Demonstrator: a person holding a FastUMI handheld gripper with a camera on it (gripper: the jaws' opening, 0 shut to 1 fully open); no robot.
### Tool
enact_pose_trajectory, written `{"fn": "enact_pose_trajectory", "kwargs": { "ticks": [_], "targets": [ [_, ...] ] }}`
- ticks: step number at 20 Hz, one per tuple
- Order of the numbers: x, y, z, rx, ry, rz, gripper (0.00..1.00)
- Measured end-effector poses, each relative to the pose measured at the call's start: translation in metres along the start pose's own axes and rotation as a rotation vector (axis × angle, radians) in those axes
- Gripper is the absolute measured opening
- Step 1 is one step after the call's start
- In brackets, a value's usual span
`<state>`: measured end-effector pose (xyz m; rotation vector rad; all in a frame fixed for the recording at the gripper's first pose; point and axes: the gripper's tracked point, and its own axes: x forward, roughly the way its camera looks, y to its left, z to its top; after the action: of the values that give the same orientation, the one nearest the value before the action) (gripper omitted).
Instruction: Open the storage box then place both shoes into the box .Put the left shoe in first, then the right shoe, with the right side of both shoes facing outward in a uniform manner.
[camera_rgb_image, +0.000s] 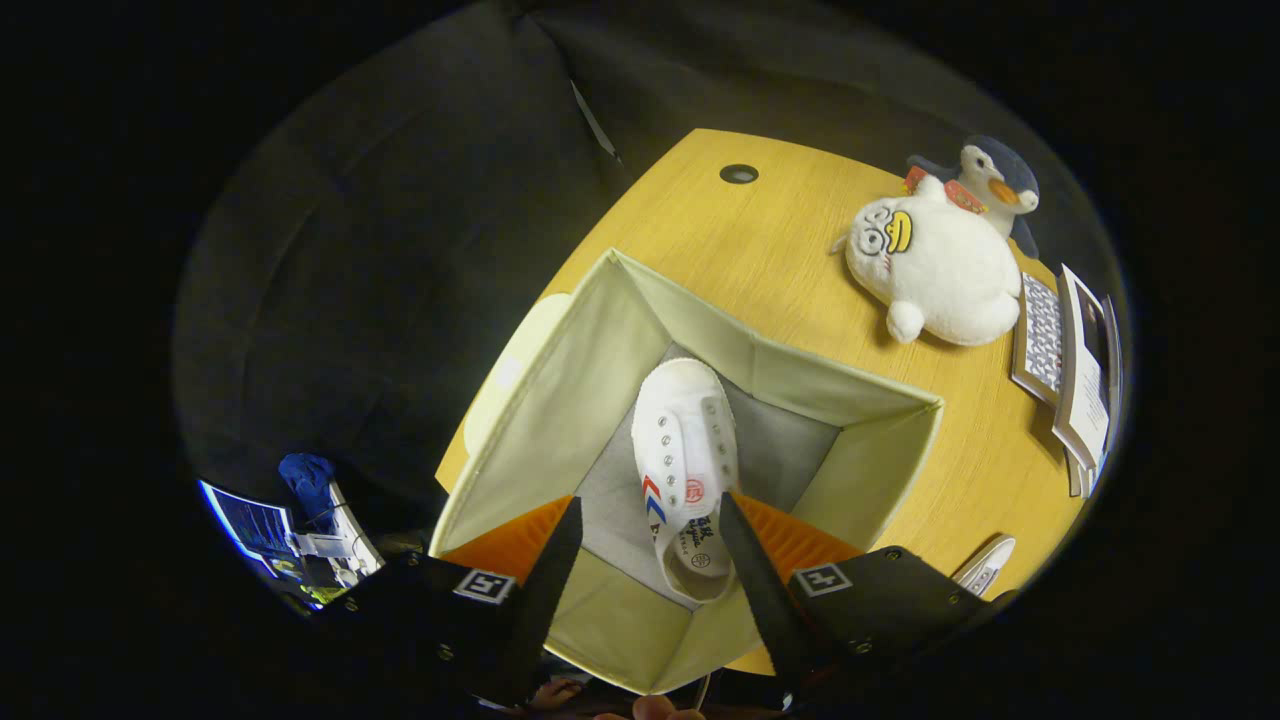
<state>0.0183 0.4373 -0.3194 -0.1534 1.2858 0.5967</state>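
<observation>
Shoe (686, 470) in the storage box (560, 400), lying between and just below the spread fingers of the gripper (648, 520).

Going left to right: the box's pale left wall slopes down to a grey floor, where the white canvas shoe lies with its toe toward 12 o'clock and its heel toward 6, its long axis running straight along the line of the fingers. Red and blue stripes show on the side turned toward 9 o'clock. The fingers stand apart, pinching nothing, one on each side of the heel end. The box is open on the wooden table (790, 250). At about 4 o'clock from the gripper, outside the box by its right wall, the tip of a second shoe (985, 565) lies on the table; judged from this, the next reach goes that way. Two plush toys (935, 265) sit at 2 o'clock.
</observation>
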Motion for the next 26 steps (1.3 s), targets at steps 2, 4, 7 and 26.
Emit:
{"fn": "enact_pose_trajectory", "kwargs": {
  "ticks": [2, 4, 7, 26],
  "targets": [
    [-0.024, 0.0, 0.009, -0.017, -0.04, 0.012, 0.89],
    [-0.047, -0.002, 0.012, -0.02, -0.075, 0.029, 0.89],
    [-0.083, -0.018, 0.019, -0.011, -0.114, 0.035, 0.89],
    [-0.134, -0.22, -0.111, 0.228, -0.124, -0.112, 0.89]
  ]
}}
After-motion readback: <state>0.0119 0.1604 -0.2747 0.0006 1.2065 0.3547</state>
